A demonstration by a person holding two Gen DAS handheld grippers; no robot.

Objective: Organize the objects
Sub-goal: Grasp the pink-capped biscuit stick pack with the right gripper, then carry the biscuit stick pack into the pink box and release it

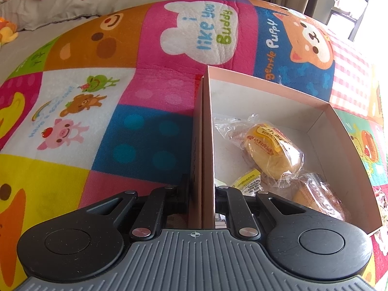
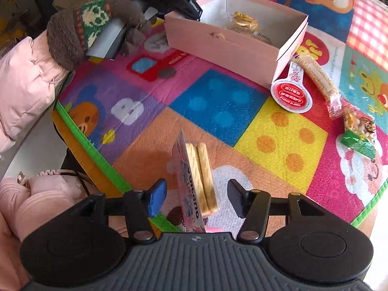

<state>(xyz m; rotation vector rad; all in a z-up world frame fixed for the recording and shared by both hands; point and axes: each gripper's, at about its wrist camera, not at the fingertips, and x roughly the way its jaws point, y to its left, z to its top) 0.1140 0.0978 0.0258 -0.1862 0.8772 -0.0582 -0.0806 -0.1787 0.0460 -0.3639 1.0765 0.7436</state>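
Note:
A pink cardboard box (image 1: 266, 92) stands open on a colourful cartoon play mat. My left gripper (image 1: 202, 189) is shut on its left wall, one finger outside and one inside. Two wrapped buns (image 1: 269, 150) and a small yellow packet (image 1: 247, 181) lie in the box. In the right wrist view the box (image 2: 225, 46) is far ahead. My right gripper (image 2: 196, 198) is open near the mat's front edge. A clear packet of biscuits (image 2: 201, 174) stands on edge between its fingers, with a gap on each side.
To the right of the box lie a long cracker bar (image 2: 320, 80) with a round red label (image 2: 291, 94) and a small snack bag (image 2: 359, 131). A knitted glove (image 2: 80, 29) grips the left tool. Pink padded clothing (image 2: 24, 82) lies beyond the mat's green edge.

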